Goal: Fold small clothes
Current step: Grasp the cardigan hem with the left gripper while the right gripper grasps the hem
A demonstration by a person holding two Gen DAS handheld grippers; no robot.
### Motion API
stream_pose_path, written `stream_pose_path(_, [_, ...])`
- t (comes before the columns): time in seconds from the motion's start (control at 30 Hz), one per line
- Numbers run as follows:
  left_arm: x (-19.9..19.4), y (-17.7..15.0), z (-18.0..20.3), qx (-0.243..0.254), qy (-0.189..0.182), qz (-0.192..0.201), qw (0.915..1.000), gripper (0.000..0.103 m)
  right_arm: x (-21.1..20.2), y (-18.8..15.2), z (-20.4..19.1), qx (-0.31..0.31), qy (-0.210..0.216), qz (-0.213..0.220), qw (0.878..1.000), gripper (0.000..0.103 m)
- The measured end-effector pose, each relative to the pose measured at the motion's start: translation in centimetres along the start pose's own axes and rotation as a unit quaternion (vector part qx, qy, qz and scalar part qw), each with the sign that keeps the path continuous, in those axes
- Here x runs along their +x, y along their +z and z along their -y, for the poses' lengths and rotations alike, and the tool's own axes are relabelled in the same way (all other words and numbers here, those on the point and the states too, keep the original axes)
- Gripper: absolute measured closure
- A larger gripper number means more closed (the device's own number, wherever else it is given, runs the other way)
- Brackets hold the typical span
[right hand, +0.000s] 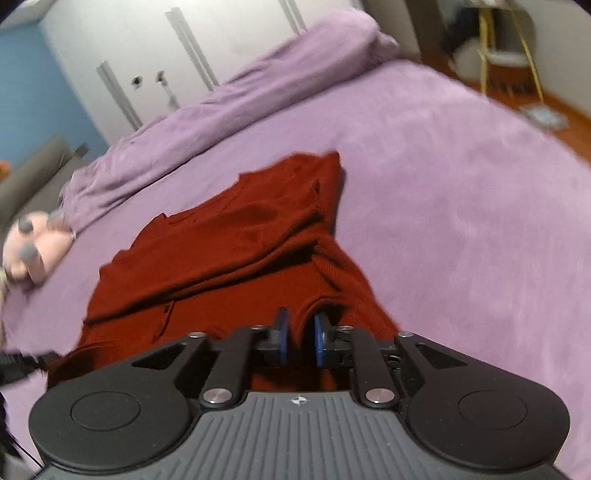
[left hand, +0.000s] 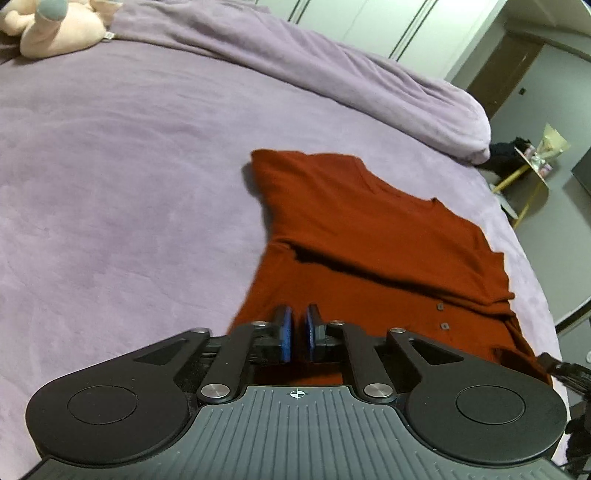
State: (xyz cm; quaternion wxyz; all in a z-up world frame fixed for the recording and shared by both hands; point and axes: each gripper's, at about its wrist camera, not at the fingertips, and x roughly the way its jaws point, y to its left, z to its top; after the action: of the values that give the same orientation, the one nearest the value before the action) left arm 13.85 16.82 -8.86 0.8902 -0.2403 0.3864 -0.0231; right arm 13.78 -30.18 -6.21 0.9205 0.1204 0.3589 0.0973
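1. My left gripper (left hand: 298, 317) hangs above the near hem of the red garment (left hand: 369, 251). Its blue pads (left hand: 285, 332) stand a narrow slit apart, and I see no cloth pinched between them.
2. My right gripper (right hand: 303, 323) hangs over the same garment (right hand: 236, 251) from the other side. Its pads (right hand: 320, 339) stand a little wider apart than the left pair. Red fabric shows through the gap, below the pads; I cannot see them pressing on it.
3. The red garment lies on the purple bed cover (left hand: 129, 184), spread mostly flat, with one layer folded across its middle so that a dark crease runs over it. Two small dark buttons (left hand: 441, 316) show near its right border in the left view.
4. The garment sits toward the bed's right edge in the left view, where the floor begins just past it.
5. A rolled purple duvet (left hand: 332, 74) lies along the far side of the bed, apart from the garment.
6. A pale plush toy (left hand: 55, 29) rests at the far left corner of the bed.
7. The right view is blurred.
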Motion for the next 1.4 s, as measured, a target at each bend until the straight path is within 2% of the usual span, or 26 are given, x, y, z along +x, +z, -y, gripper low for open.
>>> stream_pose_path(0.03, [-0.3,0.0,-0.7,-0.003,0.002,0.003,1.0000,0.081,-0.2,0.0,0.1,-0.017,-0.004,0.006,1.000,0.068])
stream_pose_path(0.07, [-0.4,0.1,-1.2,-0.003,0.003,0.006,1.0000,0.080,-0.3,0.0,0.1,-0.036,-0.009,0.007,0.999,0.066])
stream_pose_path(0.2, [0.3,0.1,-1.8,0.030,-0.002,-0.019,0.9994,0.076,1.1,-0.1,0.2,-0.077,-0.009,-0.028,0.997,0.066])
stream_pose_path(0.37, [1.9,-0.5,-0.9,0.067,-0.002,-0.046,0.9967,0.070,3.1,0.0,0.3,-0.100,-0.023,-0.046,0.994,0.066])
stream_pose_path(0.53, [2.8,-0.3,-1.1,0.053,-0.002,-0.048,0.9974,0.070,4.4,-0.1,0.0,-0.128,-0.036,-0.062,0.989,0.065])
stream_pose_path(0.67, [3.4,0.0,-0.9,0.051,-0.018,-0.057,0.9969,0.070,4.7,-0.3,0.3,-0.121,-0.029,-0.066,0.990,0.065])
stream_pose_path(0.7, [3.5,0.1,-0.8,0.050,-0.026,-0.061,0.9965,0.073,4.7,-0.4,0.2,-0.124,-0.026,-0.066,0.990,0.065])
stream_pose_path(0.77, [3.7,0.0,-0.6,0.052,-0.039,-0.066,0.9957,0.083,4.5,-0.4,0.1,-0.129,-0.021,-0.066,0.989,0.072])
stream_pose_path(0.8, [3.7,0.0,-0.5,0.059,-0.041,-0.066,0.9952,0.085,4.5,-0.4,0.2,-0.132,-0.015,-0.067,0.989,0.084])
stream_pose_path(0.83, [3.7,0.0,-0.2,0.072,-0.041,-0.066,0.9944,0.085,4.5,-0.4,0.2,-0.135,-0.012,-0.068,0.988,0.087])
stream_pose_path(0.93, [3.8,0.2,0.1,0.092,-0.044,-0.072,0.9922,0.085,4.6,-0.3,0.2,-0.143,-0.012,-0.072,0.987,0.087])
stream_pose_path(0.97, [3.9,0.3,0.1,0.094,-0.049,-0.075,0.9915,0.084,4.8,-0.1,0.3,-0.142,-0.013,-0.073,0.987,0.087])
stream_pose_path(1.0, [4.1,0.4,0.1,0.095,-0.052,-0.078,0.9911,0.075,4.9,0.0,0.4,-0.135,-0.011,-0.076,0.988,0.084])
stream_pose_path(1.07, [4.4,0.5,0.1,0.090,-0.062,-0.083,0.9906,0.067,5.2,0.3,0.7,-0.115,-0.001,-0.080,0.990,0.080])
stream_pose_path(1.1, [4.5,0.4,0.3,0.089,-0.061,-0.083,0.9907,0.067,5.4,0.4,0.8,-0.106,0.003,-0.081,0.991,0.080])
stream_pose_path(1.17, [4.6,0.3,0.9,0.100,-0.050,-0.079,0.9906,0.071,5.6,0.4,0.5,-0.111,0.002,-0.081,0.991,0.081])
stream_pose_path(1.2, [4.6,0.2,1.1,0.108,-0.041,-0.078,0.9903,0.078,5.6,0.3,0.2,-0.121,0.004,-0.081,0.989,0.091])
stream_pose_path(1.23, [4.5,0.2,1.3,0.116,-0.031,-0.077,0.9898,0.082,5.5,0.3,-0.1,-0.128,0.009,-0.081,0.988,0.095])
stream_pose_path(1.3, [3.9,0.3,1.7,0.127,-0.024,-0.073,0.9888,0.094,4.9,0.3,-1.1,-0.154,0.003,-0.066,0.986,0.095])
stream_pose_path(1.4, [2.0,1.2,2.6,0.146,-0.030,-0.052,0.9875,0.095,2.9,1.4,-2.5,-0.172,0.018,-0.020,0.985,0.096])
